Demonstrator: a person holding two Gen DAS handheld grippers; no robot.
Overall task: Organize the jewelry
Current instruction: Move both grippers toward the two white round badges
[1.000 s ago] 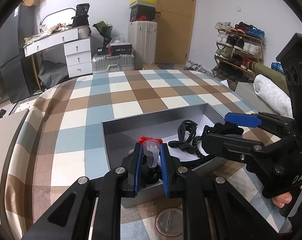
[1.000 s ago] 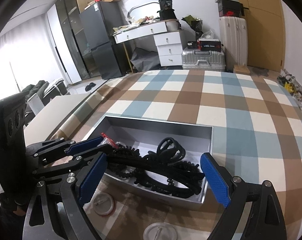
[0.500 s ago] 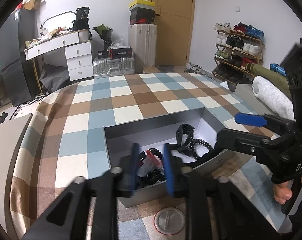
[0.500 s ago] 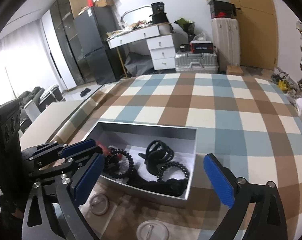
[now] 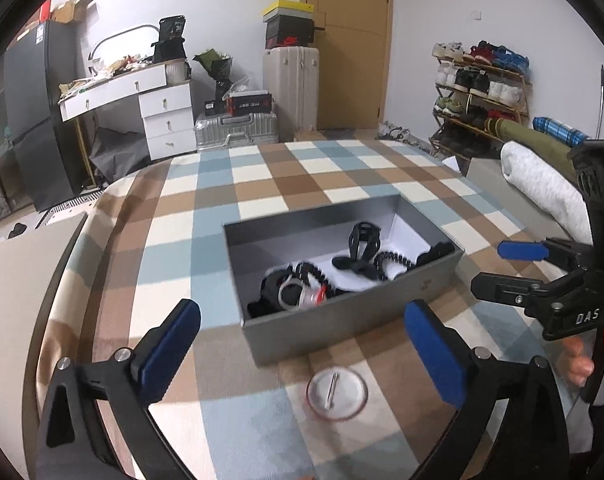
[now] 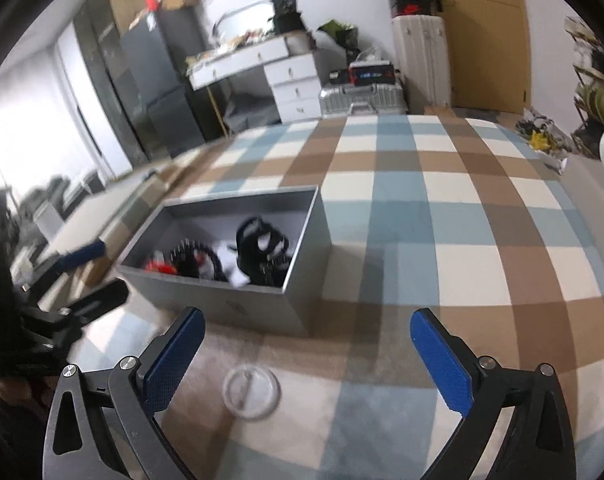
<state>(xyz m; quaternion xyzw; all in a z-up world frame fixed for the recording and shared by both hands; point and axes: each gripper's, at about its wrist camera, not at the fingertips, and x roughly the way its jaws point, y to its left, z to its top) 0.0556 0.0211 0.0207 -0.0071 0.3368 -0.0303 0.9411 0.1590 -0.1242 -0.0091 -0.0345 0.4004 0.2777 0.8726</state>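
A grey open box [image 5: 353, 320] sits on the checked cloth and holds black hair clips, coiled hair ties [image 5: 361, 256] and a clear piece with a red rim [image 5: 302, 296]. It also shows in the right wrist view [image 6: 238, 304]. My left gripper [image 5: 302, 344] is open and empty, just in front of the box. My right gripper [image 6: 307, 354] is open and empty, back from the box's near corner. A round clear badge with a pin [image 5: 337, 390] lies on the cloth between my left fingers; a similar one [image 6: 252, 392] lies between my right fingers.
The checked cloth [image 5: 302, 176] covers the whole surface and runs far behind the box. A rolled white towel [image 5: 541, 188] lies at the right edge. The right gripper shows at the right of the left wrist view [image 5: 541, 272]. Room furniture stands beyond.
My left gripper opened and let the clear red-rimmed piece drop into the box, then pulled back. My right gripper also drew back and to the right, staying open.
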